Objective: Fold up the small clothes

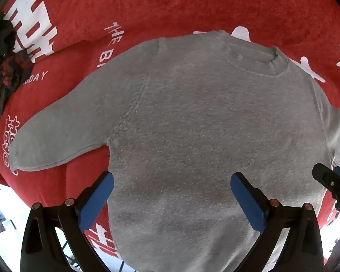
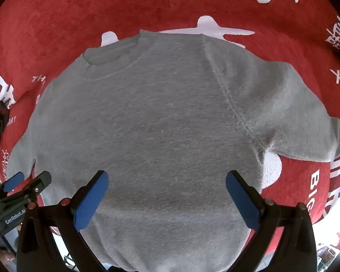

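A small grey sweatshirt [image 1: 192,117] lies flat on a red cloth, collar at the far side and both sleeves spread out; it also shows in the right wrist view [image 2: 161,122]. My left gripper [image 1: 172,181] is open and empty above the shirt's lower left part, near the left sleeve [image 1: 63,131]. My right gripper [image 2: 167,179] is open and empty above the lower right part, near the right sleeve [image 2: 306,117]. Each gripper shows at the edge of the other's view, the right one [image 1: 333,185] and the left one [image 2: 22,188].
The red cloth [image 1: 170,6] with white lettering covers the work surface. A pile of dark and patterned clothes [image 1: 4,63] lies at the far left. The cloth's near edge [image 1: 34,195] drops off just behind my grippers.
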The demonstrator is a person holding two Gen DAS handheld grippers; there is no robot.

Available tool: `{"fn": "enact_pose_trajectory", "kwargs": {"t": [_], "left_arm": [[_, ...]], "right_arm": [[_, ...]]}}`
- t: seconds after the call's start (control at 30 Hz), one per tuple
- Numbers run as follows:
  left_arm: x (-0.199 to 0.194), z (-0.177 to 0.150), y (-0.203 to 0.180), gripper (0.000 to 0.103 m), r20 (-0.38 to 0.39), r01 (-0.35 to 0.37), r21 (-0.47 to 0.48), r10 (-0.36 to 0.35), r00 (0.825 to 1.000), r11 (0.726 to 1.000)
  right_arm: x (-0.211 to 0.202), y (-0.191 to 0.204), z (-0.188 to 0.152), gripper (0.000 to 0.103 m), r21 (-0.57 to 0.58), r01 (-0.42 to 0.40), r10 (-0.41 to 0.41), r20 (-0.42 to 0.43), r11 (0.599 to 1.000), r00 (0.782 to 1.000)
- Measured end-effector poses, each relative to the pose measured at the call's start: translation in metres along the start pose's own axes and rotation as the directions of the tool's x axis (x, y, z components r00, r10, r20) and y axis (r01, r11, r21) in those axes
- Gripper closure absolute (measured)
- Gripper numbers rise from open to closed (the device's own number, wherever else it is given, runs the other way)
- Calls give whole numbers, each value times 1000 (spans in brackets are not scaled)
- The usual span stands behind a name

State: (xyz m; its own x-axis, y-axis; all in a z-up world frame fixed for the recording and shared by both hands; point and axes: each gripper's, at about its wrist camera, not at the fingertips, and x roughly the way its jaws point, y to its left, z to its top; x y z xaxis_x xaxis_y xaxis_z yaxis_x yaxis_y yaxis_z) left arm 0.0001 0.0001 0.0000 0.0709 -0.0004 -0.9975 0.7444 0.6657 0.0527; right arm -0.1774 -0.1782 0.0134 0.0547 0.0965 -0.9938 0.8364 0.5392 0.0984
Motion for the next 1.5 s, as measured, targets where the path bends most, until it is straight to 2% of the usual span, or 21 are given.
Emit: {"fn": "enact_pose_trajectory", "kwargs": {"t": [0.37, 0.83, 1.5], "left_arm": [[0, -2, 3, 0, 0, 1, -12, -1, 1000, 1000], [-3, -5, 12, 0, 7, -25, -7, 25, 1000, 1000], [-3, -6, 18, 0, 13, 20, -24, -20, 1000, 1000]], "right_arm": [[-1, 11, 0, 0, 8, 9, -9, 1, 1000, 1000], [-6, 8, -5, 0, -10, 30, -29, 57, 1000, 998], [-7, 10, -8, 0, -18, -8, 9, 70, 1000, 998]]}}
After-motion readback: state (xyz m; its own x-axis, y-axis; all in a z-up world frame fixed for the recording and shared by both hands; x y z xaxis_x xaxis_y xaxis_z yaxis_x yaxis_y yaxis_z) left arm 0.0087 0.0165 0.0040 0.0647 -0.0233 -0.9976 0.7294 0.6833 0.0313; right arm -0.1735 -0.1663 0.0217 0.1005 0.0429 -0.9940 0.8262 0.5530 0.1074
